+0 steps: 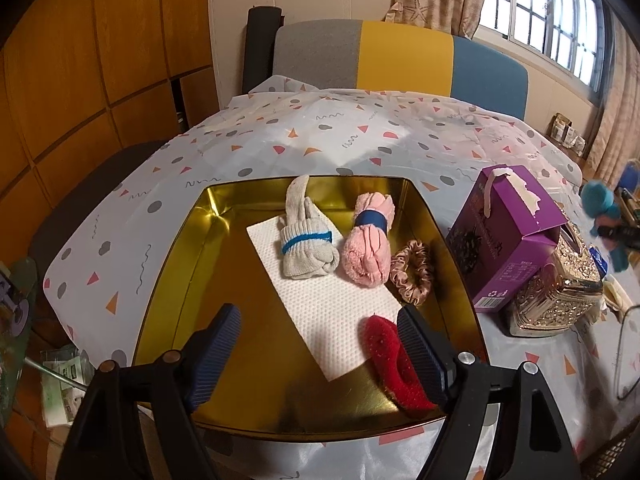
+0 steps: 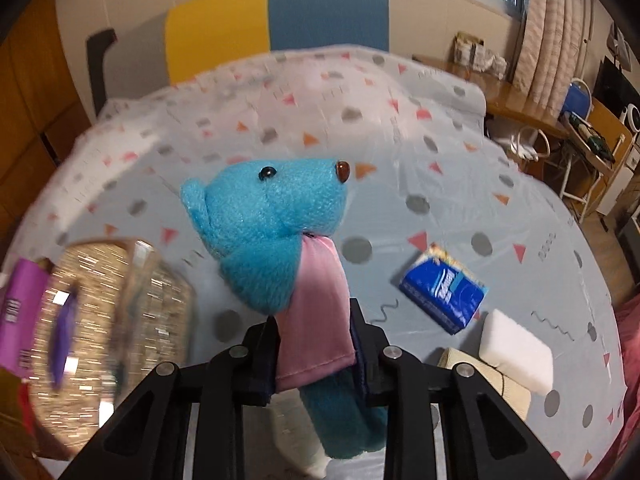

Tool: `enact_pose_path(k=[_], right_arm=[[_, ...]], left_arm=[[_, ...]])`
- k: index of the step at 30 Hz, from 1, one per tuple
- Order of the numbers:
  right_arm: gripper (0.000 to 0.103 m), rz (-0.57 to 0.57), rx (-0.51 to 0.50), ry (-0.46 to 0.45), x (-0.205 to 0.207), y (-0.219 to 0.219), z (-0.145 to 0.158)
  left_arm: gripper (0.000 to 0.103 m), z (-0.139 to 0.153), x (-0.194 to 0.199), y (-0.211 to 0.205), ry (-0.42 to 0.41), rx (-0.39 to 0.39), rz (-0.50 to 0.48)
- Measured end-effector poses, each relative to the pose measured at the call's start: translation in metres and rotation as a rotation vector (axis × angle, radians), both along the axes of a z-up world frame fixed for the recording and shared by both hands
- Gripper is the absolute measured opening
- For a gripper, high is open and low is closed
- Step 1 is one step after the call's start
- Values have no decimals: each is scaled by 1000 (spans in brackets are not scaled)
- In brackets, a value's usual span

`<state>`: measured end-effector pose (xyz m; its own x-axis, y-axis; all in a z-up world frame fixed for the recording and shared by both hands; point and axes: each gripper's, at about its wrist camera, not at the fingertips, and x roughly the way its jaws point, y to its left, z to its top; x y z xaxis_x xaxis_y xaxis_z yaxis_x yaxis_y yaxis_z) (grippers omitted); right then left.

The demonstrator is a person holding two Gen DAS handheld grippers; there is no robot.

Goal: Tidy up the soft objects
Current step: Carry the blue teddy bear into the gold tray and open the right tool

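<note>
The right gripper [image 2: 316, 356] clamps the blue teddy bear [image 2: 268, 232], head away from it, off the desk; the gold tin [image 1: 172, 264] lies leftward beneath the wide, empty left gripper [image 1: 320, 344].

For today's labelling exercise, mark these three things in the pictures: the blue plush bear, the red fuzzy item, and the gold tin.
blue plush bear [image 2: 264, 232]: right wrist view, on its head.
red fuzzy item [image 1: 386, 354]: left wrist view, on its upper face.
gold tin [image 1: 180, 264]: left wrist view, on its bare left inner wall.
</note>
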<state>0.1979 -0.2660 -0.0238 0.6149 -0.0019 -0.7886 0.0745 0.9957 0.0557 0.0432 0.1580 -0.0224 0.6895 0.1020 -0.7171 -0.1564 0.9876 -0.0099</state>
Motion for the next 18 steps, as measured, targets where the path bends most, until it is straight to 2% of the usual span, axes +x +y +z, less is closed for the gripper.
enact_pose_path(k=[9,13,18], right_arm=[[28,106,56,-133,-30,37,65],[28,200,81,-186,-49,69,89],[28,378,90,-250,-79,130,115]], left_arm=[[81,-1,-8,10,-11,-17,14],[81,-1,-11,16,-17,-16,24],[81,-2,-13,30,-21,-41,59]])
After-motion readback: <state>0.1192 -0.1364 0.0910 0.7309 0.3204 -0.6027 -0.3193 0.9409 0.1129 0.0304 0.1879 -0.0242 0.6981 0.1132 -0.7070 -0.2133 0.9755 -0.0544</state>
